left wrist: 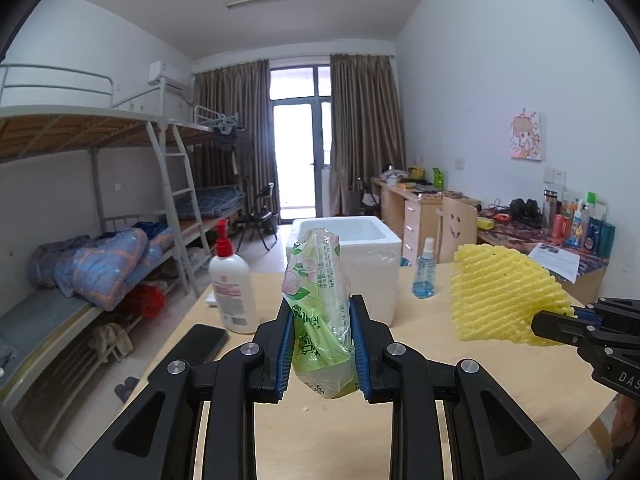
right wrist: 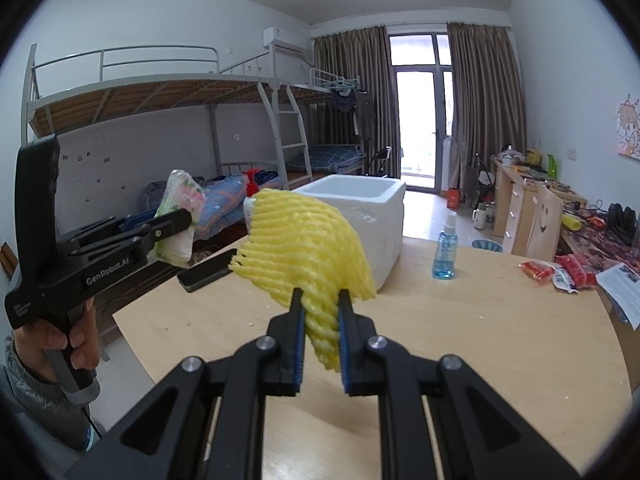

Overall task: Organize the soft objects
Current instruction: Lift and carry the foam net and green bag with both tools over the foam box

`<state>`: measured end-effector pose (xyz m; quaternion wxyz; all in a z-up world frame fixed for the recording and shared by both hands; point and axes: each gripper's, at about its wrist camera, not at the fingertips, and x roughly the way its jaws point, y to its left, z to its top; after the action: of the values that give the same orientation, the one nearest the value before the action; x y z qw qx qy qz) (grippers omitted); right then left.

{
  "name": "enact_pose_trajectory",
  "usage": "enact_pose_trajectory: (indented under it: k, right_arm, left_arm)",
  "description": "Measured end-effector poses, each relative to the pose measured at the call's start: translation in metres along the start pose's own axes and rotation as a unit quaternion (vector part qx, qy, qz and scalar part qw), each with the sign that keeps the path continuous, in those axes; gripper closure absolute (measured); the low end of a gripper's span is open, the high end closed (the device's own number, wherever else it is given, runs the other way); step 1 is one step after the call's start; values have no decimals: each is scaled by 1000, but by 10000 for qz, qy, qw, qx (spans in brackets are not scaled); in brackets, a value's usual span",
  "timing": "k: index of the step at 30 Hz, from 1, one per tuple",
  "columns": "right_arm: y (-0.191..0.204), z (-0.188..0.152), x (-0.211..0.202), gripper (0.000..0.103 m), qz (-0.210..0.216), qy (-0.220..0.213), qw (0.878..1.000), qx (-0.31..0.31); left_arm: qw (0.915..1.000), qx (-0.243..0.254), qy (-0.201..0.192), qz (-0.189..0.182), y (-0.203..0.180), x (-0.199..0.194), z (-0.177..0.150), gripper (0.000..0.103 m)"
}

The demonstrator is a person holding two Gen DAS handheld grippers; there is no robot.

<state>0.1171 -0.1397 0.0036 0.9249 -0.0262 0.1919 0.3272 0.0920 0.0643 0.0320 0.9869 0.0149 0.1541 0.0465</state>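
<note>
My left gripper (left wrist: 322,340) is shut on a green plastic tissue pack (left wrist: 318,300), held upright above the wooden table (left wrist: 460,360). From the right wrist view the same gripper (right wrist: 176,220) and pack (right wrist: 180,208) show at the left, carried by a hand. My right gripper (right wrist: 320,320) is shut on a yellow foam net (right wrist: 304,240), which fans out above its fingers. In the left wrist view that net (left wrist: 504,292) hangs at the right, pinched by the right gripper (left wrist: 560,324). A white foam box (left wrist: 344,252) stands open at the table's far edge, beyond both held items.
On the table are a white lotion pump bottle (left wrist: 232,280), a black phone (left wrist: 192,352), a blue spray bottle (left wrist: 425,272), red snack packets (right wrist: 560,272) and a paper sheet (right wrist: 620,284). Bunk beds (left wrist: 100,200) line the left wall, cluttered desks (left wrist: 540,232) the right.
</note>
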Motion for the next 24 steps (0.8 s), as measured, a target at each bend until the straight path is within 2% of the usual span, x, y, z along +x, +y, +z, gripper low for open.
enact_pose_trajectory:
  k: [6, 13, 24]
  right_arm:
    - [5, 3, 6, 86, 82, -56, 9999, 19]
    - [9, 14, 15, 86, -123, -63, 9999, 39]
    - [13, 33, 31, 86, -244, -111, 9996, -23]
  left_arm:
    - [9999, 2, -66, 89, 5, -5, 1, 75]
    - [9998, 18, -119, 135, 6, -2, 6, 75]
    - [9998, 31, -187, 8, 6, 4, 15, 75]
